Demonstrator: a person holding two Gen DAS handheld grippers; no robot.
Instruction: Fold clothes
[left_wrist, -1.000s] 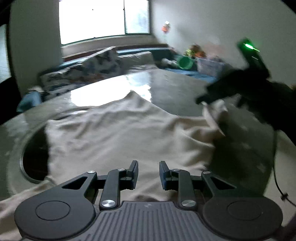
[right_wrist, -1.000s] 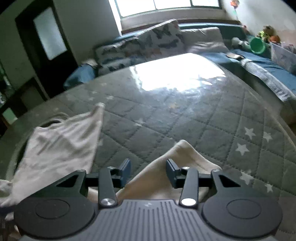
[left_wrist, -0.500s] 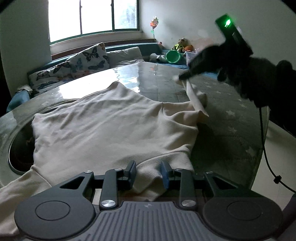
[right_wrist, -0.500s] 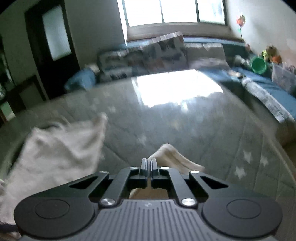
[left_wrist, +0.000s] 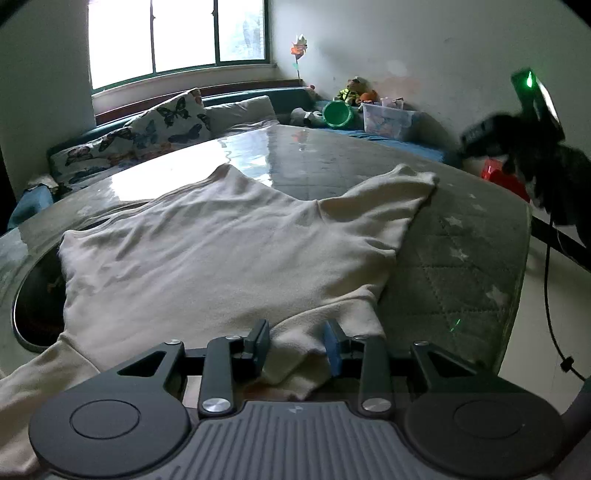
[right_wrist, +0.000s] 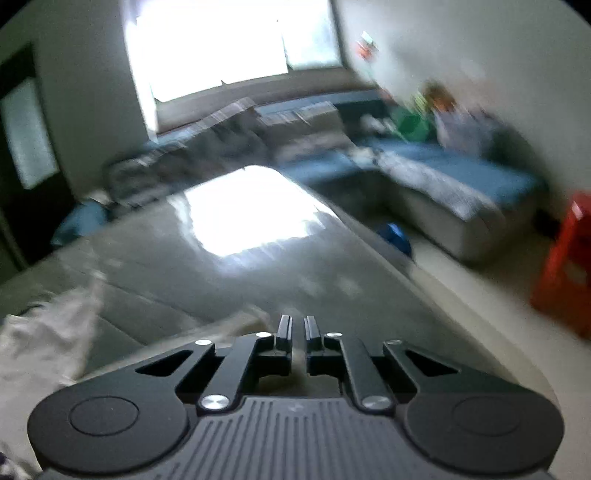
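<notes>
A cream sweater (left_wrist: 221, 251) lies spread on the quilted grey table (left_wrist: 461, 258). One sleeve (left_wrist: 399, 192) stretches flat to the far right. My left gripper (left_wrist: 297, 345) is open, its fingers on either side of a bunched edge of the sweater at the near table edge. My right gripper (right_wrist: 297, 328) is nearly shut with a narrow gap and holds nothing that I can see. It shows in the left wrist view (left_wrist: 517, 129) as a dark shape lifted off the table at the right, apart from the sleeve. The right wrist view is blurred; pale cloth (right_wrist: 44, 332) shows at its lower left.
A round dark opening (left_wrist: 37, 295) is set in the table at the left, partly under the sweater. A sofa with butterfly cushions (left_wrist: 166, 122) stands behind. A green bucket (left_wrist: 338, 114) and a clear bin (left_wrist: 386, 118) are at the back right. A red box (right_wrist: 565, 266) stands on the floor.
My right gripper has let go of the sleeve and moved right and away; the sleeve now lies flat. My left gripper has stayed open around the near edge.
</notes>
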